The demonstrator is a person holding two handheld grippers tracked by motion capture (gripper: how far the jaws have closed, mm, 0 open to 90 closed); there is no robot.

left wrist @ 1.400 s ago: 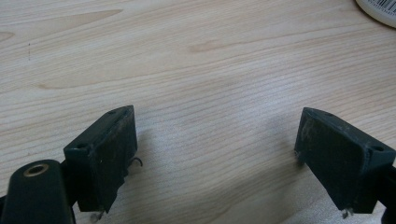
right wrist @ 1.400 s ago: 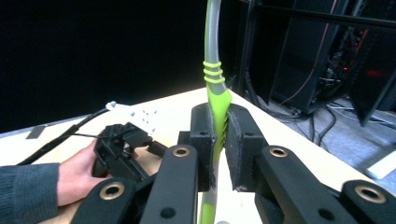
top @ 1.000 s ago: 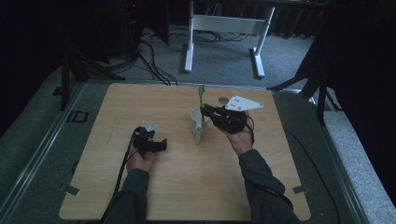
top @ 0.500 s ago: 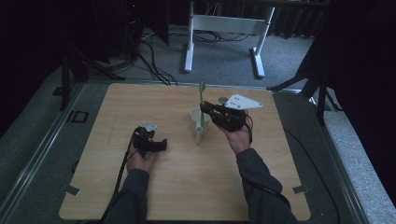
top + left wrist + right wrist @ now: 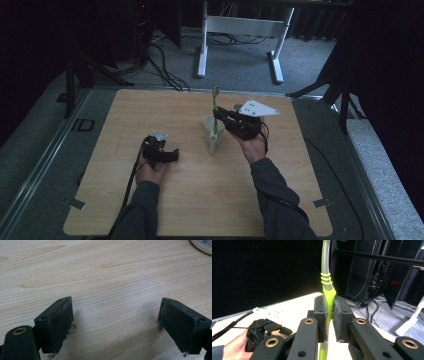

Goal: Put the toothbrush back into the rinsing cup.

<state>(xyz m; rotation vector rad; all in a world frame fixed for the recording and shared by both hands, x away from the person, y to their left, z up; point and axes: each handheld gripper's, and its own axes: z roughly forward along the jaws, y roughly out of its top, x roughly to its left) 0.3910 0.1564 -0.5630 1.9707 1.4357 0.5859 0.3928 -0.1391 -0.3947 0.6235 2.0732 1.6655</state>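
Green utensil (image 5: 327, 293) clamped upright between right gripper (image 5: 329, 315) pads, over white mug (image 5: 212, 134); left gripper (image 5: 115, 322) wide, empty.

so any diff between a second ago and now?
Nothing visibly changed. The right tongs stay shut on the green utensil, held upright over the white mug. The left tongs rest open on the table, as before.

Lower end of the green utensil (image 5: 327, 297) hidden behind the right gripper's (image 5: 329, 315) pads, its upper end cut off by the top edge, white mug (image 5: 203, 245) cropped at the corner, mug contents too small to tell.
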